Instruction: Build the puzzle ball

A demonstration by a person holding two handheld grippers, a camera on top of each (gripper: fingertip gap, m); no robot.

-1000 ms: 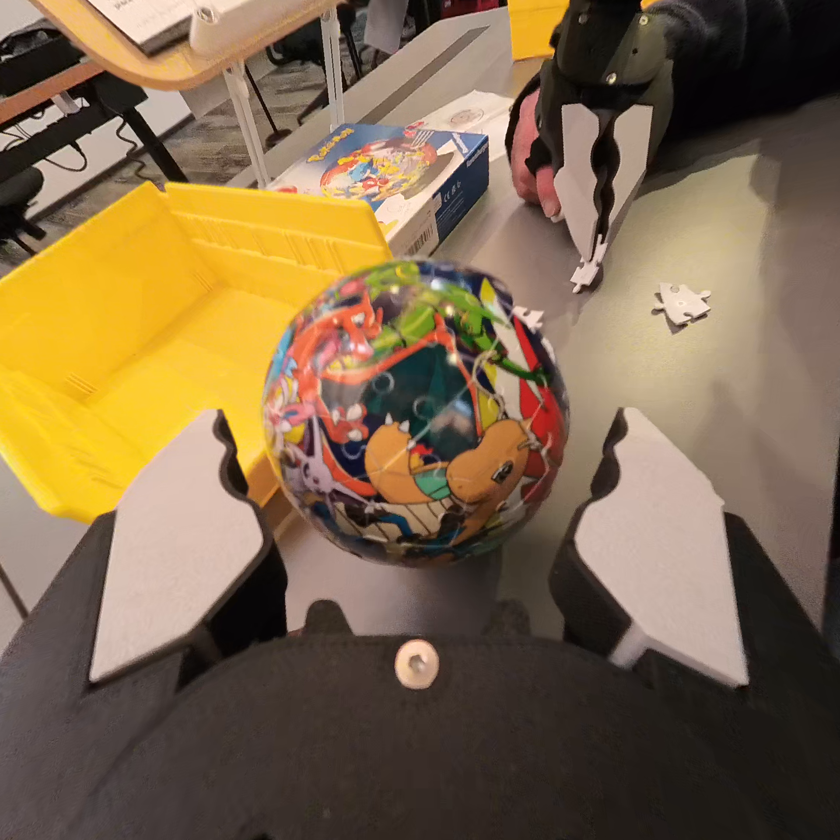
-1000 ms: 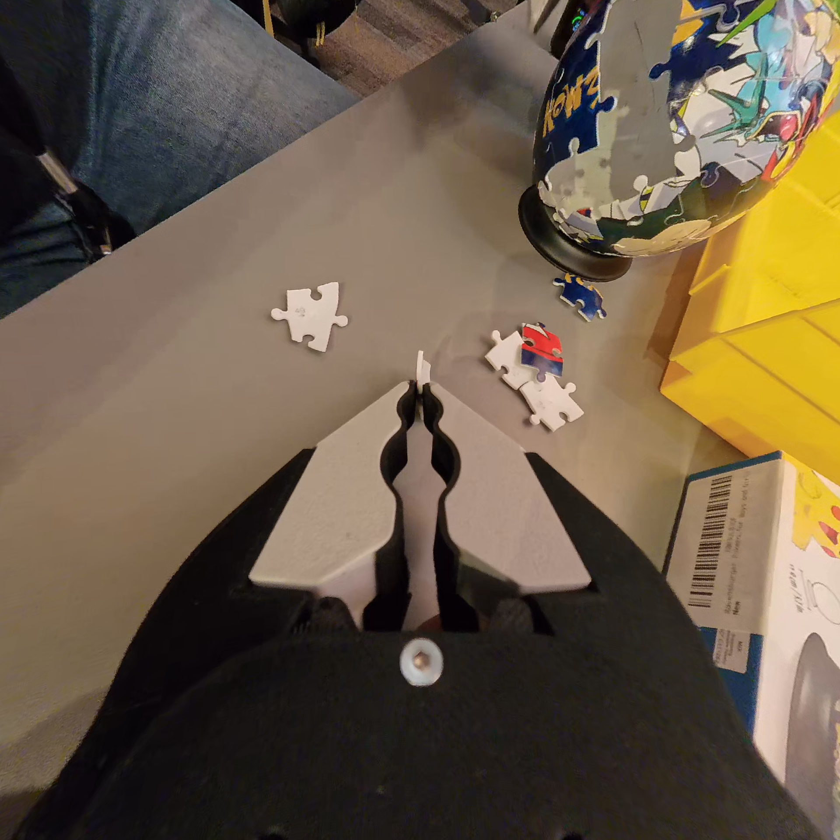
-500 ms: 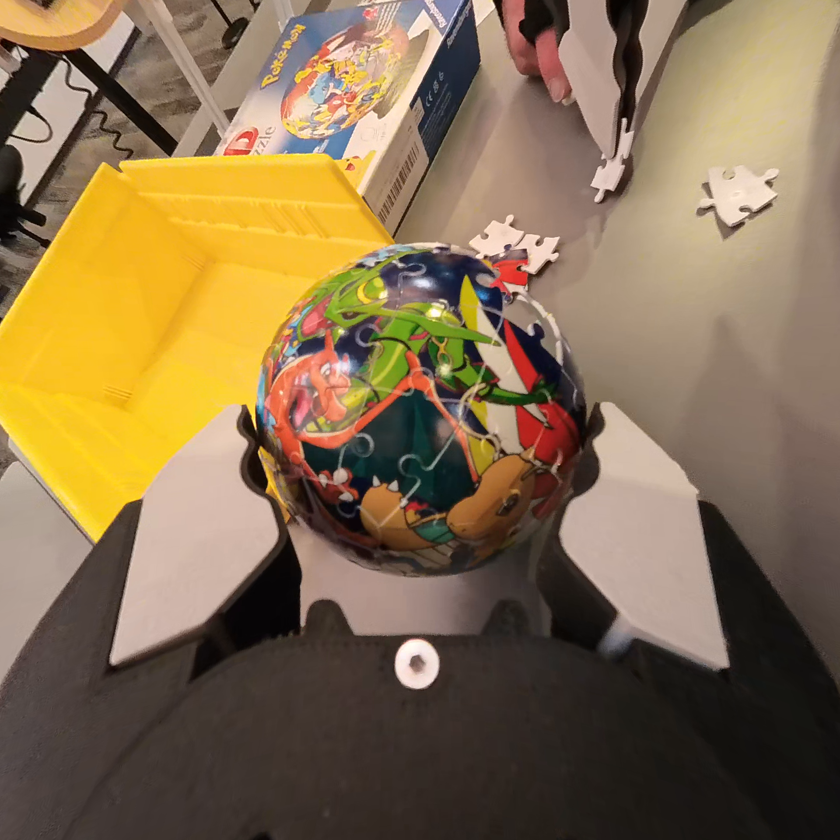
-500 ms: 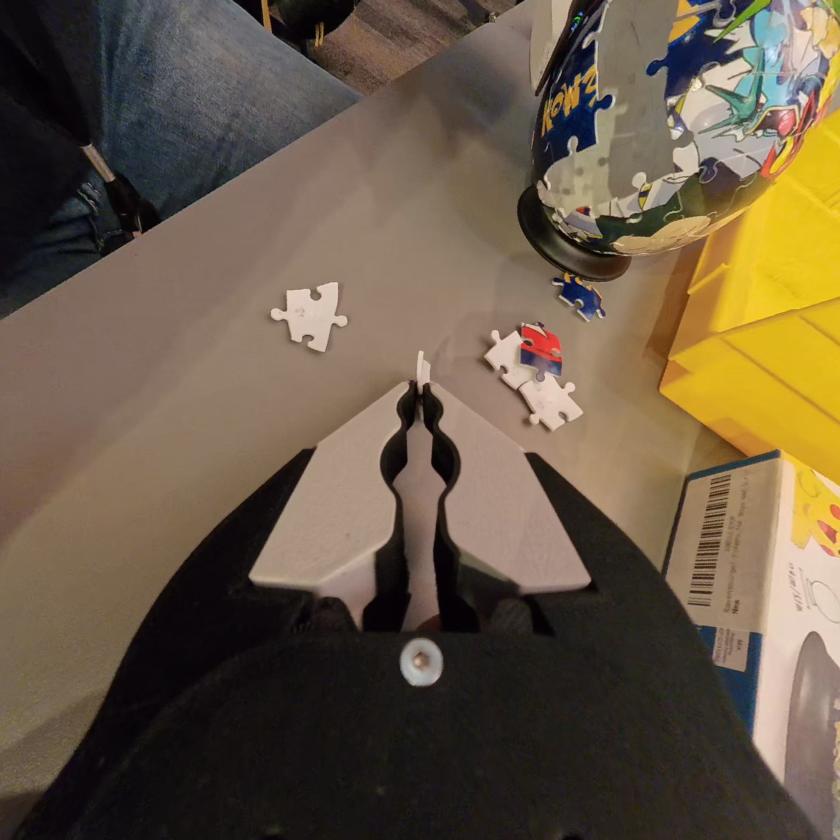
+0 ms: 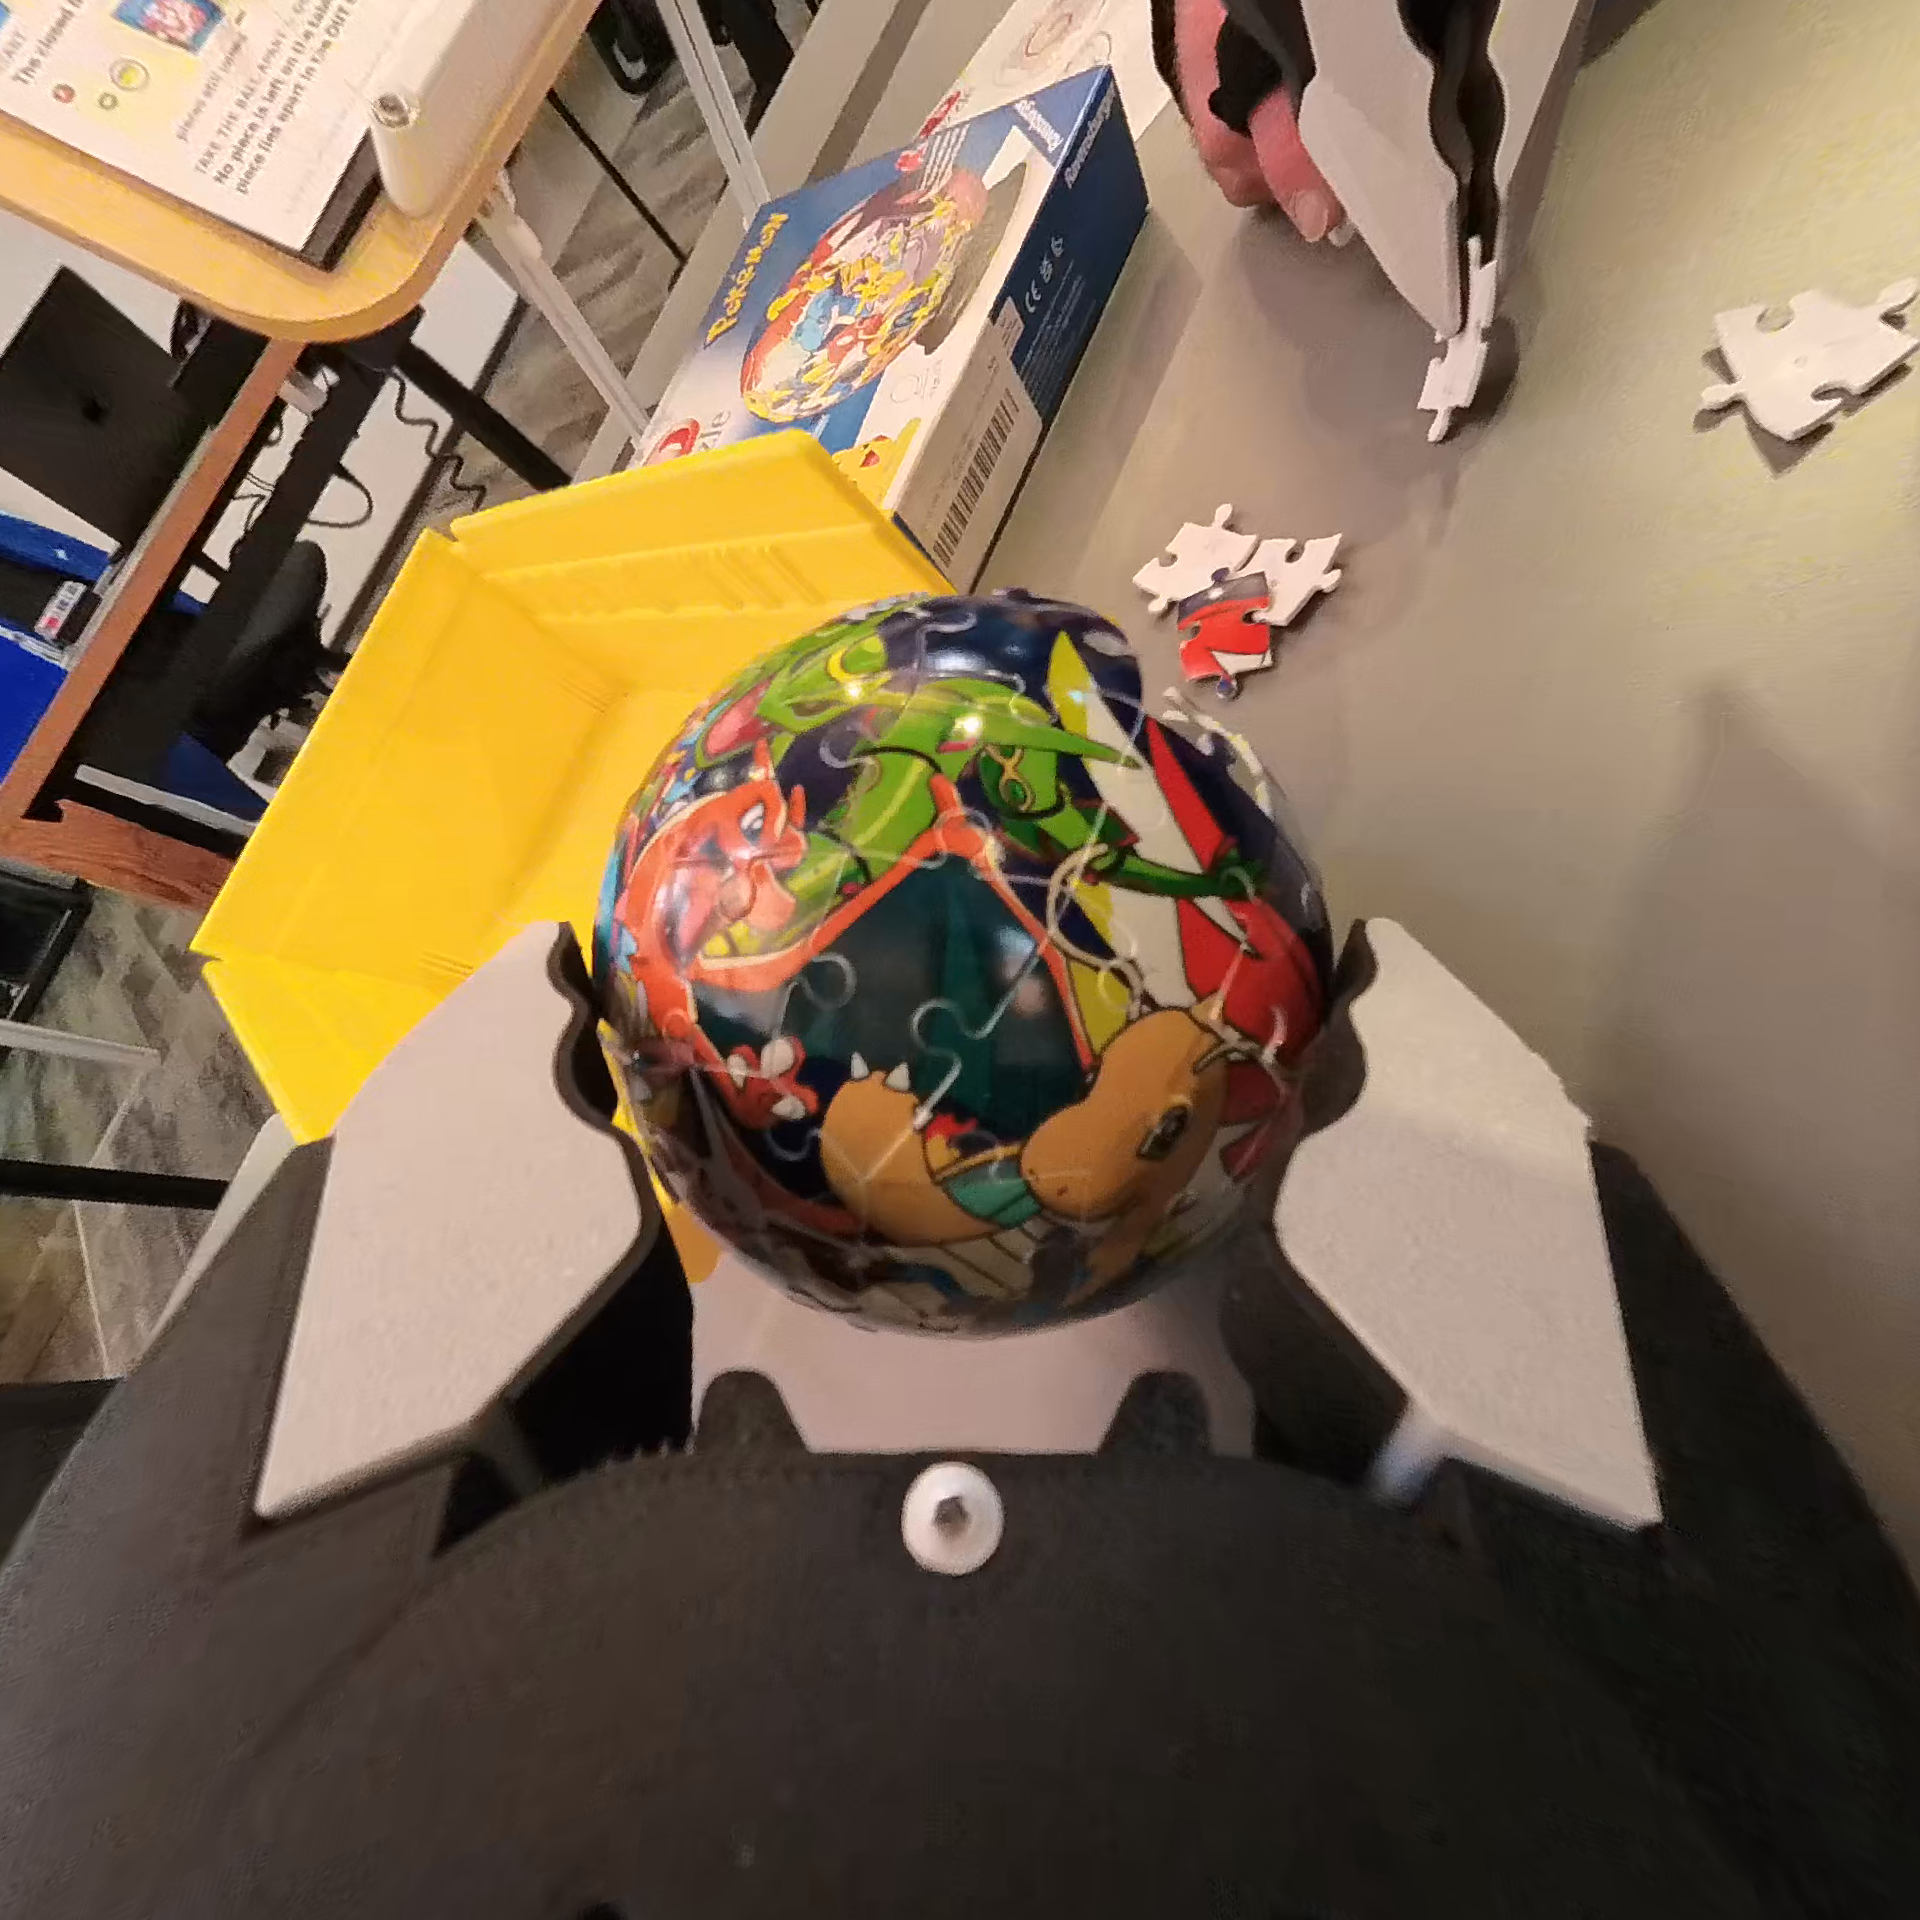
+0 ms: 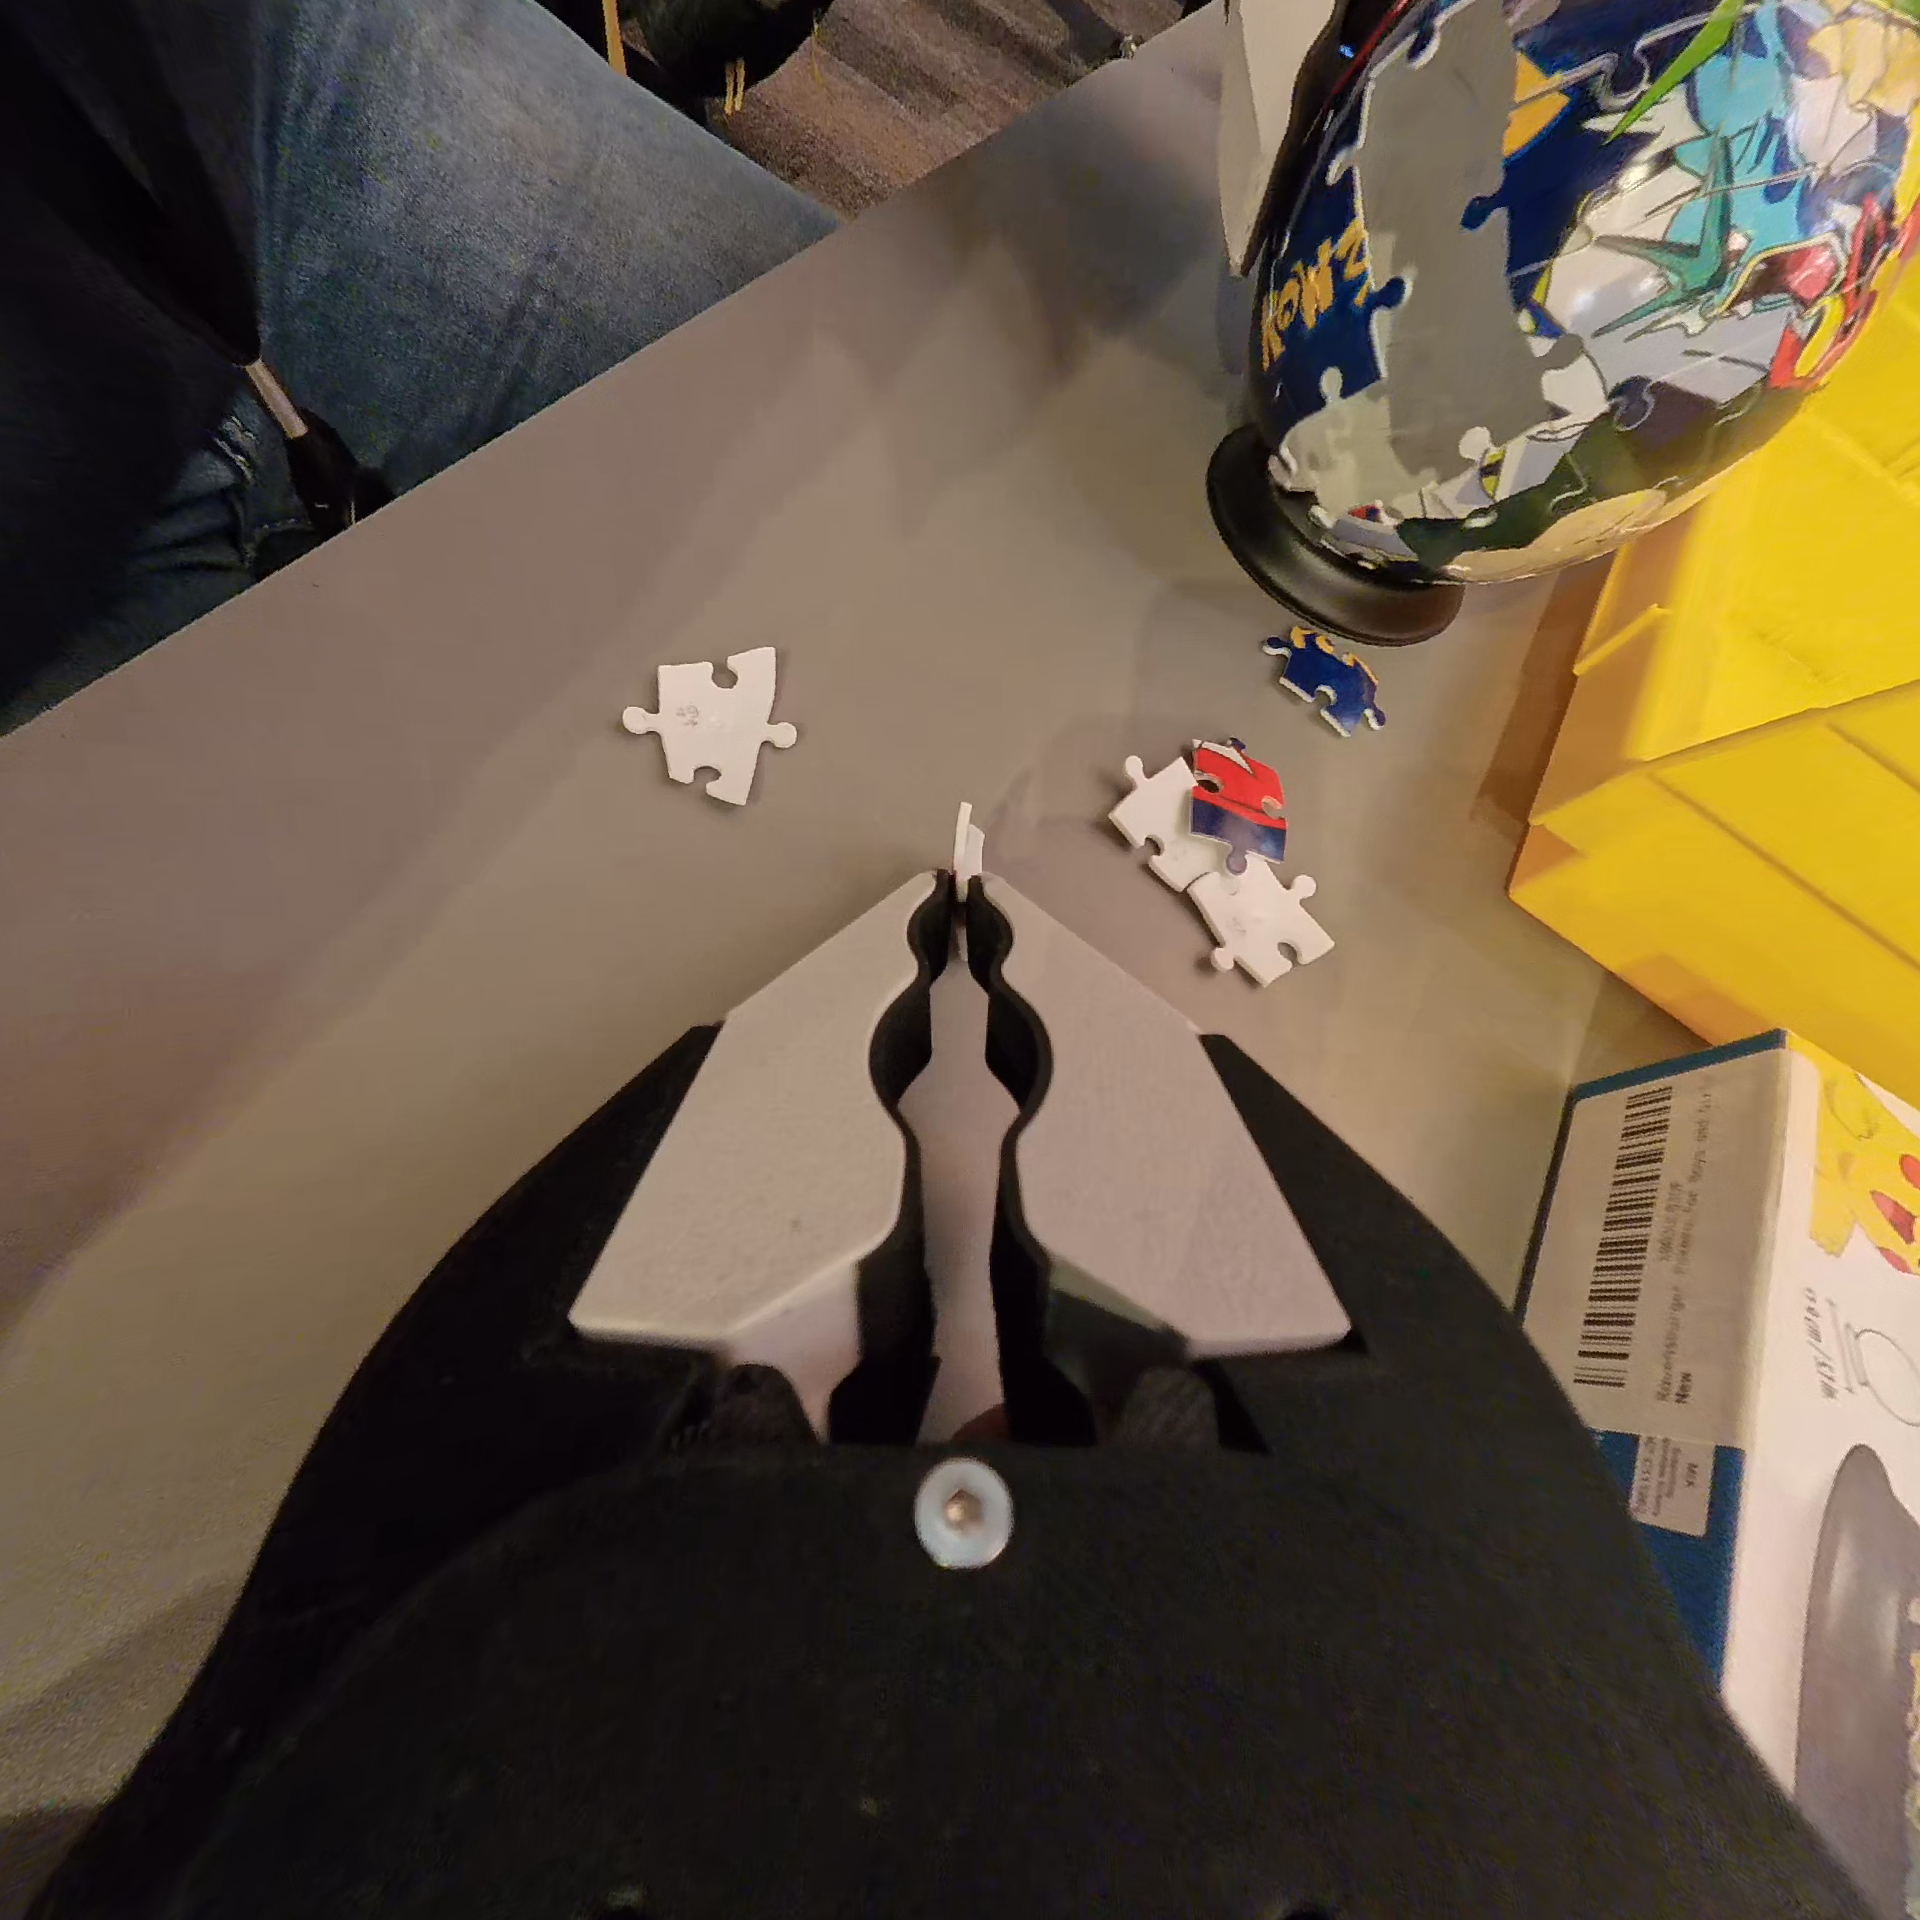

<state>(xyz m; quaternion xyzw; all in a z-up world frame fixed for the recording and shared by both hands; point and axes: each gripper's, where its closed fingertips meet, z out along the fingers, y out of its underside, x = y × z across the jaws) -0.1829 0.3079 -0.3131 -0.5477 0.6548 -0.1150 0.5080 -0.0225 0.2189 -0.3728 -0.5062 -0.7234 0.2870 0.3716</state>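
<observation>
The colourful puzzle ball point(image 5: 961, 966) sits on a black stand point(image 6: 1330, 582) on the grey table. My left gripper point(image 5: 961, 951) has its two white fingers pressed against the ball's left and right sides. The ball's far side point(image 6: 1621, 260) has a grey gap where pieces are absent. My right gripper point(image 6: 958, 883) is shut on a white puzzle piece point(image 6: 966, 836), held edge-on just above the table; the piece also shows in the left wrist view point(image 5: 1455, 374). Loose pieces lie between: a white one point(image 6: 712, 722), a red-and-white cluster point(image 6: 1216, 831) and a blue one point(image 6: 1325, 681).
A yellow bin point(image 5: 447, 779) stands right beside the ball. The blue puzzle box point(image 5: 914, 312) lies behind the bin. A person's legs point(image 6: 312, 260) are at the table edge. A wooden side table point(image 5: 260, 208) stands off to the left.
My left gripper moved forward and closed from wide open onto the ball's sides. The right gripper has stayed still with its piece.
</observation>
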